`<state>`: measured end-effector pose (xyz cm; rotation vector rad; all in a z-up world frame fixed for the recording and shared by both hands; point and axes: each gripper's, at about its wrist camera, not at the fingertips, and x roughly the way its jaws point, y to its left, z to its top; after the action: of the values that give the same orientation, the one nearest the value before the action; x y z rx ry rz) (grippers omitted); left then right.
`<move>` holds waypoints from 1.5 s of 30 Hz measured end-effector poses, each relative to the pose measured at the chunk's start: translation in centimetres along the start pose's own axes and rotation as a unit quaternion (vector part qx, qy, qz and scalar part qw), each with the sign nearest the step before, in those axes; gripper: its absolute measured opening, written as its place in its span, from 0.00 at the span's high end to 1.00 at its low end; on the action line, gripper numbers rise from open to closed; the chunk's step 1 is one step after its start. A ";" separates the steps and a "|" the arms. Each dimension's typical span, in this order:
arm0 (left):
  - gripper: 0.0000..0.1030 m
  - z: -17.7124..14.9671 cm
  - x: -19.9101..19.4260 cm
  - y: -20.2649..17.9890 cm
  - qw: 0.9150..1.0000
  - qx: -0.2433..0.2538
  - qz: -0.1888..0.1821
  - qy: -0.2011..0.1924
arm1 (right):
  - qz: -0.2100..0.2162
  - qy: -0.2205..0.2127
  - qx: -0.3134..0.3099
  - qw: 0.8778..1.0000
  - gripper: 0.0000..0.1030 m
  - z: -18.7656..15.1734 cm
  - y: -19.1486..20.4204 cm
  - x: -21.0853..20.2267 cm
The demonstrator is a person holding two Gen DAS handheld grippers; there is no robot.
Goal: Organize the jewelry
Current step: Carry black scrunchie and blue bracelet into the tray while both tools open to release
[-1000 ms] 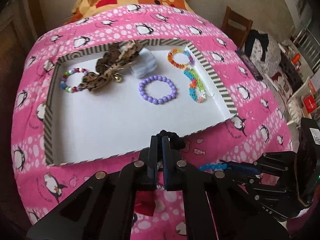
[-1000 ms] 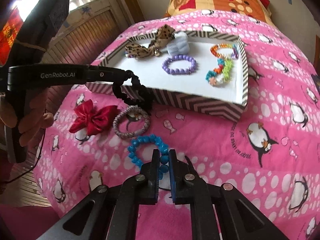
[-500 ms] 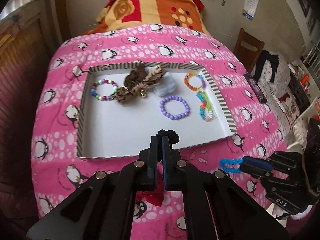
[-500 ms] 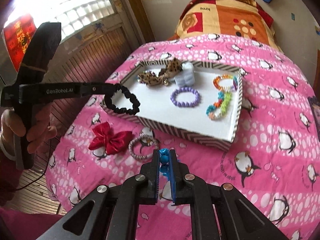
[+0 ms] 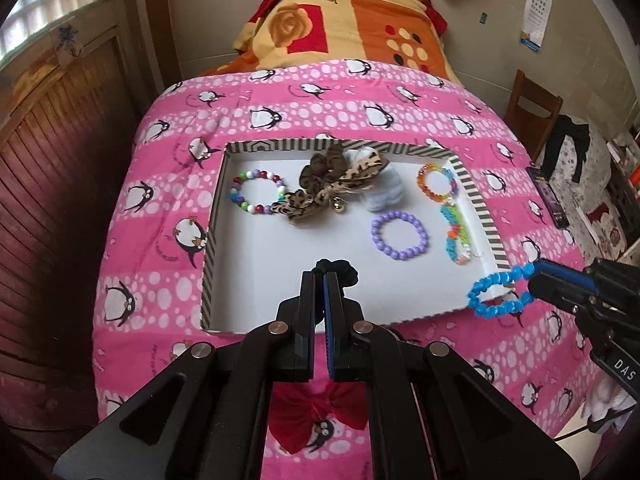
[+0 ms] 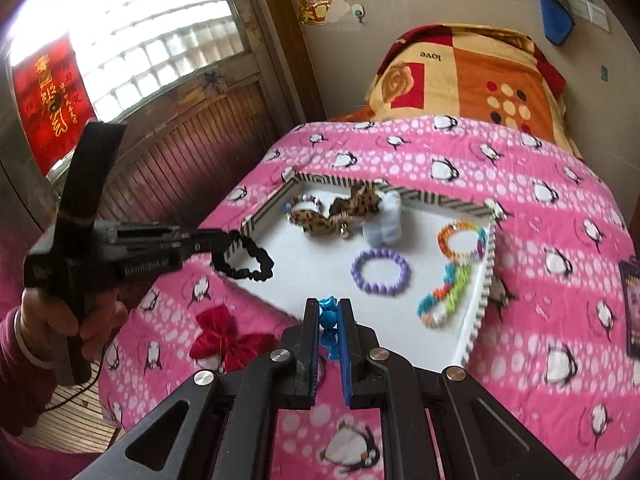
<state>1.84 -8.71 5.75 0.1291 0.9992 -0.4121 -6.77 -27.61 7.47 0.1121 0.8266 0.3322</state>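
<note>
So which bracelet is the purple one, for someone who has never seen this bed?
On the pink penguin bedspread lies a shallow white tray with a striped rim. The purple bracelet lies flat on the tray floor toward its right side, just inward of the multicoloured pieces along the right wall. It alone is a ring of round beads in one plain lilac colour.

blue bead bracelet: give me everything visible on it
The blue bead bracelet is a closed ring of bright blue, glossy, plastic-looking beads. The right hand-held gripper is shut on one side of it, so it hangs clear of the bedspread at the near right corner of the striped tray. Nothing else touches it.
</note>
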 end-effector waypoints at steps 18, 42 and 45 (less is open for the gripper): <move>0.98 2.4 4.9 3.1 0.998 -0.044 -0.025 0.039 | 0.052 0.053 -0.017 0.997 0.92 3.9 3.0 8.8; 0.83 3.8 11.1 7.0 0.991 -0.101 0.031 0.079 | -0.013 0.077 0.017 0.997 0.70 6.1 -1.5 17.4; 0.63 3.6 10.3 6.6 0.992 -0.101 0.029 0.074 | -0.006 0.072 0.020 0.997 0.70 5.5 -1.1 15.7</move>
<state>12.14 -6.55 -1.43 0.0057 1.1750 -0.2481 7.44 -23.20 -0.14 0.1217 0.9769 0.3159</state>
